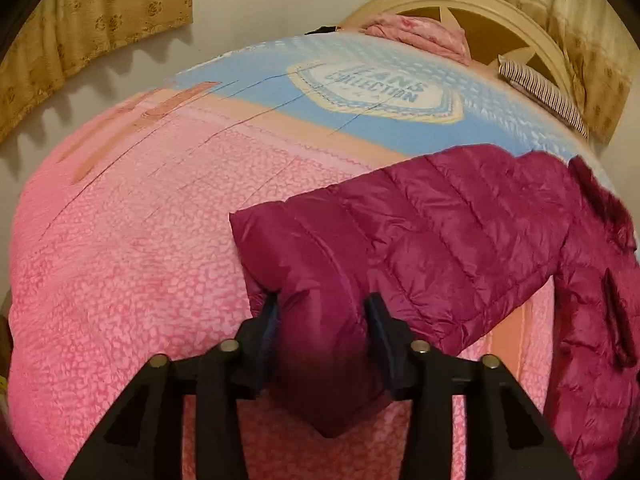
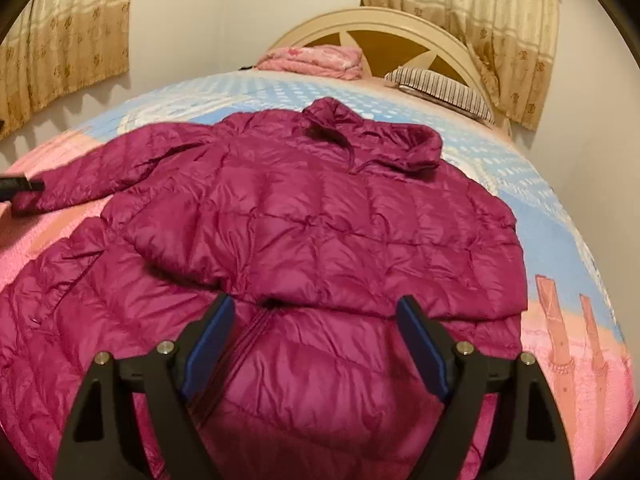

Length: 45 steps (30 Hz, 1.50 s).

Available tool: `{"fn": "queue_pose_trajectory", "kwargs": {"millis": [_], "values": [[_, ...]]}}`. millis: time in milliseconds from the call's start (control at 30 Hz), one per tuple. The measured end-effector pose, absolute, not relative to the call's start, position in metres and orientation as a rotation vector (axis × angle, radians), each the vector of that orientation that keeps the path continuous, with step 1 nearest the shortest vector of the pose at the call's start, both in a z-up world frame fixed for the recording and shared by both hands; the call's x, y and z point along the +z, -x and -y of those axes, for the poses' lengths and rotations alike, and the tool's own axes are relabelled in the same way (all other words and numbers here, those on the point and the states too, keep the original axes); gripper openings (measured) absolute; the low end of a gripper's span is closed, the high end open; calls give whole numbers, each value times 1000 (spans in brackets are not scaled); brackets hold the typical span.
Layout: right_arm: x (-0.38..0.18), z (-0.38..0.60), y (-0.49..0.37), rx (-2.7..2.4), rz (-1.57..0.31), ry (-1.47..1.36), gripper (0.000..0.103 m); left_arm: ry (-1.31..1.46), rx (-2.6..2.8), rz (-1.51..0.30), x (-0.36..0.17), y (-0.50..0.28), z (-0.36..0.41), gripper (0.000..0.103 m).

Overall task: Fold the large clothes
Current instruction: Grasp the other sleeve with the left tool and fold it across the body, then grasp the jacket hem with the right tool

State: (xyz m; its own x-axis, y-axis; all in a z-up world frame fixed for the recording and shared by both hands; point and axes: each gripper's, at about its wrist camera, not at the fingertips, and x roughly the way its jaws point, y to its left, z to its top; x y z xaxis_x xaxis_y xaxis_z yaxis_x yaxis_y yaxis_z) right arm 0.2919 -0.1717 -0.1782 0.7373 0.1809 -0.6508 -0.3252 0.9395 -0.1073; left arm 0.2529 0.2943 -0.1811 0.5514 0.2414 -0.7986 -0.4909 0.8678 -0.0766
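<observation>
A magenta quilted down jacket (image 2: 320, 220) lies spread on the bed, its hood (image 2: 360, 132) toward the headboard. One sleeve (image 1: 420, 220) stretches out sideways over the pink bedspread (image 1: 120, 260). My left gripper (image 1: 323, 308) is shut on that sleeve's cuff, which bulges between the pads. It also shows at the left edge of the right wrist view as the left gripper (image 2: 20, 184) at the cuff end. My right gripper (image 2: 316, 308) hovers open over the jacket's lower body, near a fold line, with nothing pinched between its fingers.
A folded pink blanket (image 2: 316, 58) and a striped pillow (image 2: 440, 88) lie by the cream headboard (image 2: 372, 24). Beige curtains (image 2: 480, 20) hang behind on the wall. The bedspread's blue half (image 1: 360, 128) lies beyond the sleeve.
</observation>
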Motion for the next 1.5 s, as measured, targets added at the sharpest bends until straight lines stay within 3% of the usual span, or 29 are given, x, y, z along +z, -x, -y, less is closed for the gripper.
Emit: {"fn": "queue_pose_trajectory", "kwargs": {"millis": [67,267,533,800,1133,1233,1367,1500], "values": [[-180,180,-292,269,-693,188,85,305,414,-863,-168,-254,-290,18],[-189,204,-299,218,-740,73,85,176,405,-698,-94,-256,-252,16],[-159,240,-294,115,-682,69,86,-4,152,-542,-14,-287,-136,15],[-168,281,-291,61,-707,-19,86,-113,-56,-555,-25,-316,-26,14],[-184,296,-288,58,-737,-93,86,-202,-77,-606,-84,-325,62,17],[-189,296,-290,52,-766,-91,86,-154,-107,-635,-97,-331,69,23],[-195,295,-291,42,-800,-86,86,-94,-150,-612,-98,-324,76,67],[-199,293,-292,30,-817,-72,86,-134,-149,-573,-94,-315,83,78]]}}
